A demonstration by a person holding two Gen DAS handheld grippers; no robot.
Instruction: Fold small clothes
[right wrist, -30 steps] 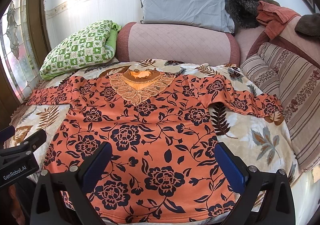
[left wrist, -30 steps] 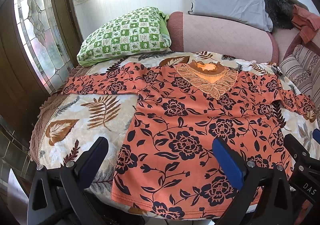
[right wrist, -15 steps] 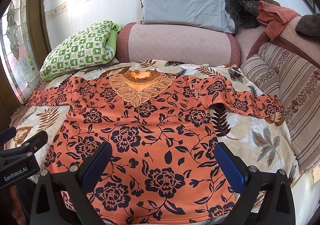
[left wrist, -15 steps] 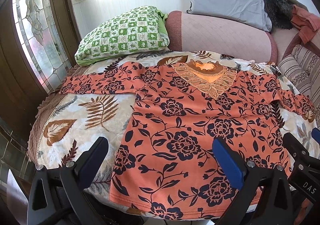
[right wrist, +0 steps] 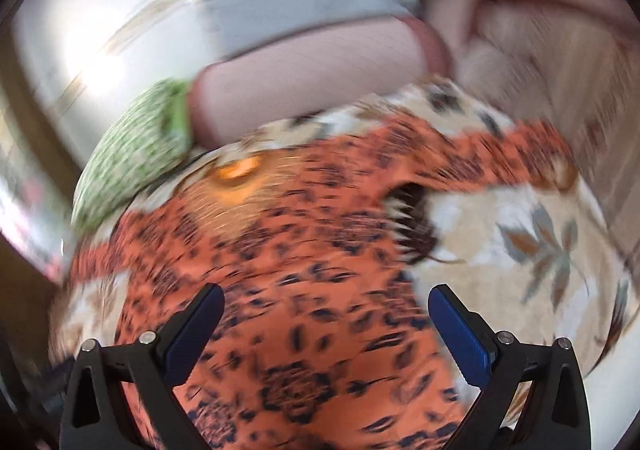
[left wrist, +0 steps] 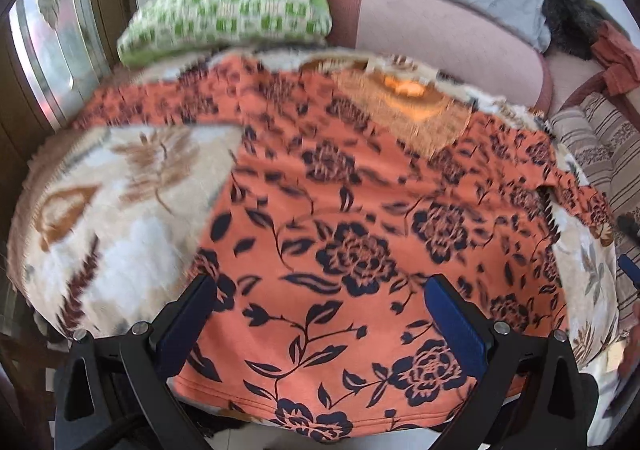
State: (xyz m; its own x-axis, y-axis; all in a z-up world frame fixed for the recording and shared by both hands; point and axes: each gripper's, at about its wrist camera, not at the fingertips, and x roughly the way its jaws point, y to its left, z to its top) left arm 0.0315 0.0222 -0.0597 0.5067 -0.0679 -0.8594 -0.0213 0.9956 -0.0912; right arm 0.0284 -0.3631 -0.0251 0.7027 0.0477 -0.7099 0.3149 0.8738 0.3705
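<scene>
Both wrist views low over bed foot, facing headboard; share blouse (left wrist: 352, 218).

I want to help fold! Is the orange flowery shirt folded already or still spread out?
Still spread out. The orange flowery shirt lies flat on the leaf blanket, both sleeves stretched sideways, with no fold showing.

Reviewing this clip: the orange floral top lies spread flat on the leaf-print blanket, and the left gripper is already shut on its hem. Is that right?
Not quite. In the left wrist view the left gripper is open, its fingers spread wide above the orange floral top and holding nothing. The top does lie spread flat on the leaf-print blanket.
</scene>
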